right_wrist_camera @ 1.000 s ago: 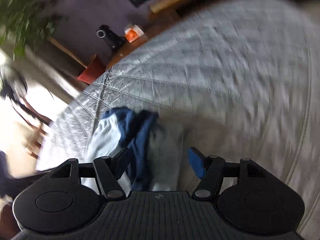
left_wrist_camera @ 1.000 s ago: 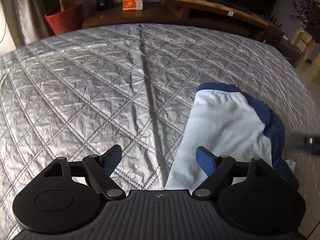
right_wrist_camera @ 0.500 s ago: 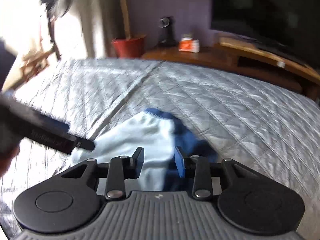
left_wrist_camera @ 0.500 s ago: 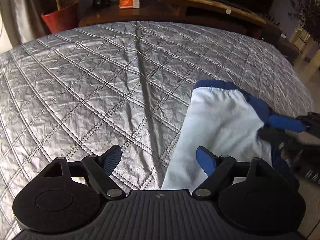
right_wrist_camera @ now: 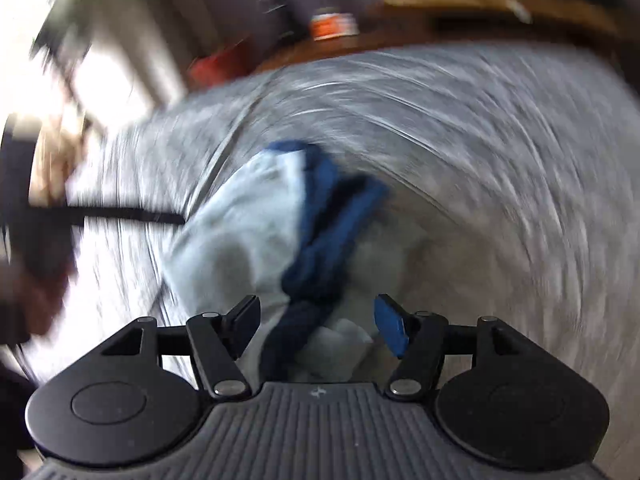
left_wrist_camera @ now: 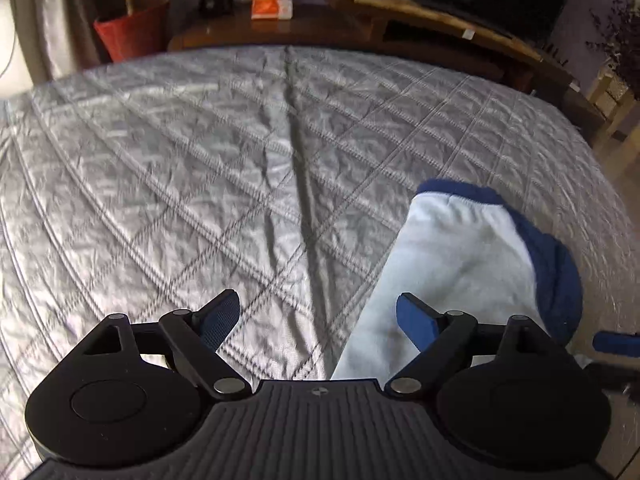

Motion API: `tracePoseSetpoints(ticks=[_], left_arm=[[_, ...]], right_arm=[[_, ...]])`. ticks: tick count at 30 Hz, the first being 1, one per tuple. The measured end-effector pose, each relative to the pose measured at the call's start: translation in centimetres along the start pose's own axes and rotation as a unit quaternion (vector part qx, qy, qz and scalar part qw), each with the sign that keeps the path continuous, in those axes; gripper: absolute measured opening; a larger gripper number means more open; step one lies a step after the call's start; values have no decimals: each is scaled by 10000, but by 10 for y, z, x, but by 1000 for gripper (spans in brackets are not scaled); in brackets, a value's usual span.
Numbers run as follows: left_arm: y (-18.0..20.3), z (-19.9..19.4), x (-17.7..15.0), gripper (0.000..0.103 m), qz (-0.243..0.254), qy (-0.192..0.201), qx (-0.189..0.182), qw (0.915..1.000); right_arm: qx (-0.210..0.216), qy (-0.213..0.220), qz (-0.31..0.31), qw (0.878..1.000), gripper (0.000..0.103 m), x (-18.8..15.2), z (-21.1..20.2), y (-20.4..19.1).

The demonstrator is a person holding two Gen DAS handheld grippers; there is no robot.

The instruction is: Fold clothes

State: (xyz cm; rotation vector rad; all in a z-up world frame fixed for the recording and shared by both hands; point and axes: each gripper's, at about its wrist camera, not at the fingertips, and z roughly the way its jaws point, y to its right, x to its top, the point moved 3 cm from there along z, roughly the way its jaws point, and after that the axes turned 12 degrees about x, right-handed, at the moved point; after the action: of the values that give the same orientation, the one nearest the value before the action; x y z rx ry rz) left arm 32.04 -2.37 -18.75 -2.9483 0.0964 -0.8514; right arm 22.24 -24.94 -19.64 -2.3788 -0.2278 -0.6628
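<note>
In the left wrist view the left gripper (left_wrist_camera: 318, 322) hangs wide open and empty; the garment (left_wrist_camera: 460, 264) lies on the quilt (left_wrist_camera: 180, 184) under its right finger, so closing may pinch quilt. In the blurred right wrist view the right gripper (right_wrist_camera: 316, 324) is opening, dark sleeve (right_wrist_camera: 324, 256) loose between its jaws, and the bunched fold could sag apart.

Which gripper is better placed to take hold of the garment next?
Right. The right gripper, jaws opening, has the garment's dark blue edge between its fingers; the left gripper is mostly over bare quilt.

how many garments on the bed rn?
1. A light blue garment with navy trim lies bunched near the right edge of the grey quilted bedspread, in front of both grippers. More could lie outside the frames.
</note>
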Motion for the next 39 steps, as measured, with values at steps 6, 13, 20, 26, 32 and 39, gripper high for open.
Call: tracePoseSetpoints(ticks=[6,13,20,26,32,39], left_arm=[[-1,15,-12,91,54,-257,114,9996],[-1,15,-12,94,215,-187,207,9994],[-3,17,-10,96,227,-206,204,9993],[-6,19,-11,98,197,-240,190,9993],[-6,18,-11,99,215,-216,219,9993],[-10,17,-9,98,86,-274,208,9994]], right_arm=[[483,-114,1026,9935,64,-24,5,29],[1390,-43,1436,9798,84,-11,23,27],[1831,44,1491,9717,87,9,48,21],[2074,23,875,9743,71,26,62,24],[1620,-67,604,9849,48,27,70,15],[2065,240,1770,9620,22,8,74,21]])
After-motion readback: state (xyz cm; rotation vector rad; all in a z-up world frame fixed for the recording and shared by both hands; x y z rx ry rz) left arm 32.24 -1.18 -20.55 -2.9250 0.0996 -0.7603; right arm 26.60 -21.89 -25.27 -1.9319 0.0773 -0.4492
